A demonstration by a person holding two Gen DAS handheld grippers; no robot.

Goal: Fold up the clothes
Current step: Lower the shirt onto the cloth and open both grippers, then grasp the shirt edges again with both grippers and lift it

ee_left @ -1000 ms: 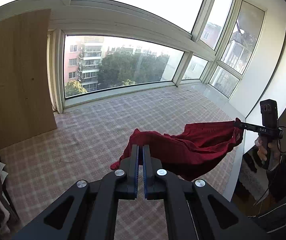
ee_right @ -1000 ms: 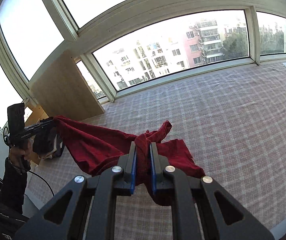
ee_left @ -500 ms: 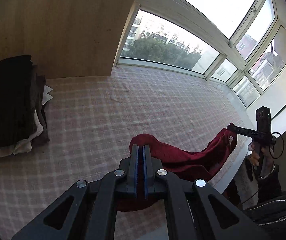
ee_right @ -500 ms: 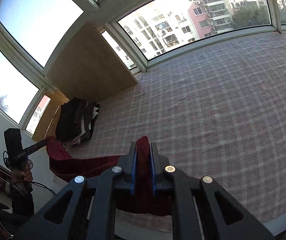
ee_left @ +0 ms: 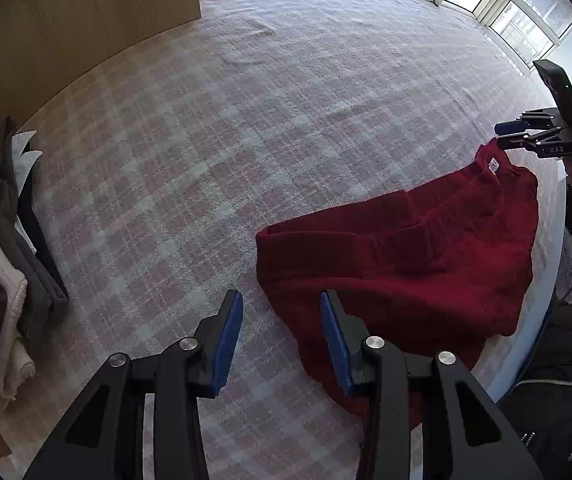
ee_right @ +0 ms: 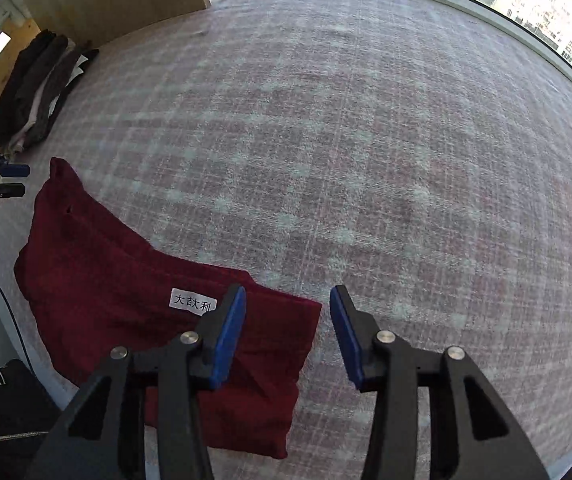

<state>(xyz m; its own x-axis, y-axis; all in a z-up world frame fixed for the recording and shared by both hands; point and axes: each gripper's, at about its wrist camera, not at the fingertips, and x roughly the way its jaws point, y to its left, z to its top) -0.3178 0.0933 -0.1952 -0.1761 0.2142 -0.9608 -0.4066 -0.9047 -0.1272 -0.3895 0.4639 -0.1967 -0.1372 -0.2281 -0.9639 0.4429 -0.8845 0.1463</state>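
Red garment [ee_left: 398, 264]: lies spread on the checked bed cover [ee_left: 245, 128], by its near edge, one layer lapped over.
Left gripper [ee_left: 281, 336]: wide, empty.
Right gripper [ee_right: 288, 328]: wide, empty.
Folded stack [ee_right: 33, 88]: far-left corner.
Progress: further folds seem left.

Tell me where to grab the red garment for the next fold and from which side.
Likely the waistband corner by the white label of the red garment, which lies flat. Bring the open right gripper down from above; that edge sits right under its left finger.
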